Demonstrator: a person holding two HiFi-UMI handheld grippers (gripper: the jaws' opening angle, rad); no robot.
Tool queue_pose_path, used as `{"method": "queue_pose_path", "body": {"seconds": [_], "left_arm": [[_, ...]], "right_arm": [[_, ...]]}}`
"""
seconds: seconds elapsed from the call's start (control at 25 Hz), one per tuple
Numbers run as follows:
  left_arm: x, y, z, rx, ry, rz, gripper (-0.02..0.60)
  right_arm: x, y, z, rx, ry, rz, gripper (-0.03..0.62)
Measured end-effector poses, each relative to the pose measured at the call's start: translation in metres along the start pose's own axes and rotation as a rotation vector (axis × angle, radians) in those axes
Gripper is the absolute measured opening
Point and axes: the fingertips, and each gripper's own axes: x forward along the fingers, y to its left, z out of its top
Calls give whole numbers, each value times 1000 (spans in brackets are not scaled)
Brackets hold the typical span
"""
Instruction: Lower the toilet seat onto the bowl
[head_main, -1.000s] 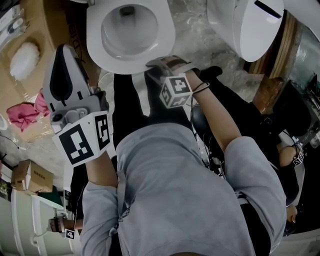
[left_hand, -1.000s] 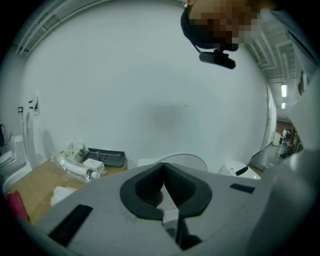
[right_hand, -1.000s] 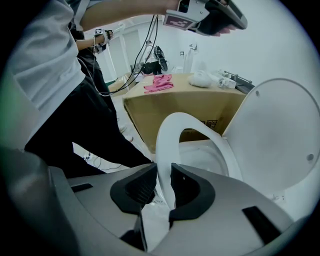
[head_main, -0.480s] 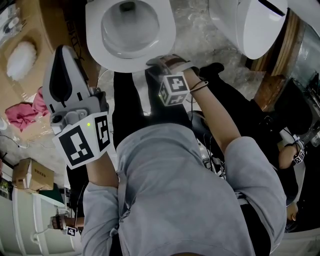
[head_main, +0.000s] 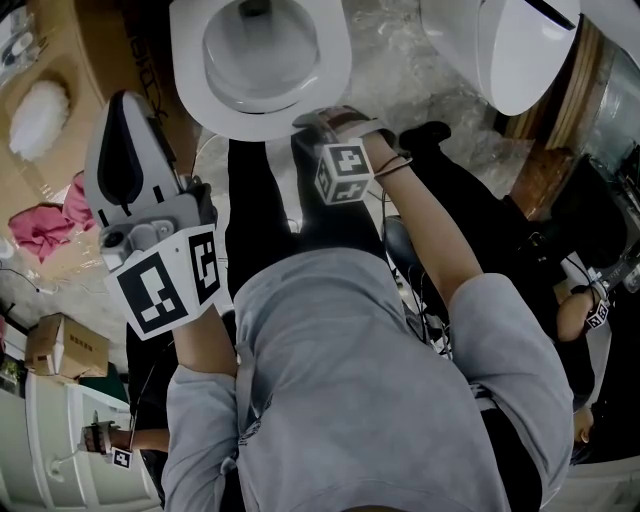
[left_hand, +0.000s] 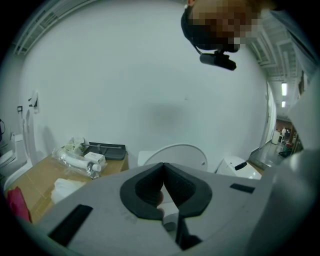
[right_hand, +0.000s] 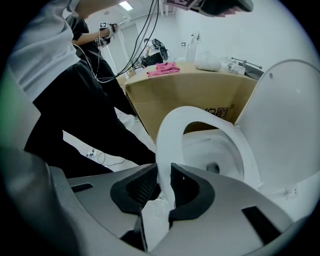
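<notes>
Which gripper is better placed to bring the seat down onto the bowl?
Right. The right gripper has its jaws closed on the front rim of the toilet seat, which is tilted above the bowl. The left gripper, jaws shut and empty, is held off to the side.

Hardly any print legible.
On the brown side of the cardboard box (right_hand: 185, 95), just above the rim of the toilet seat (right_hand: 167, 150), a short row of dark Chinese-looking characters, too small to read off for certain; same print seen sideways in the head view, likewise illegible. On the small white carton (left_hand: 94, 158) atop that box, a label too blurred to read.
</notes>
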Motion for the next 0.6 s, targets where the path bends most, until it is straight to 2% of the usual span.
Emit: {"method": "queue_pose_path", "body": {"seconds": [0.6], "left_arm": [[1, 5, -8, -4, 14, 9, 0]], "right_arm": [[28, 11, -15, 2, 43, 62, 71]]}}
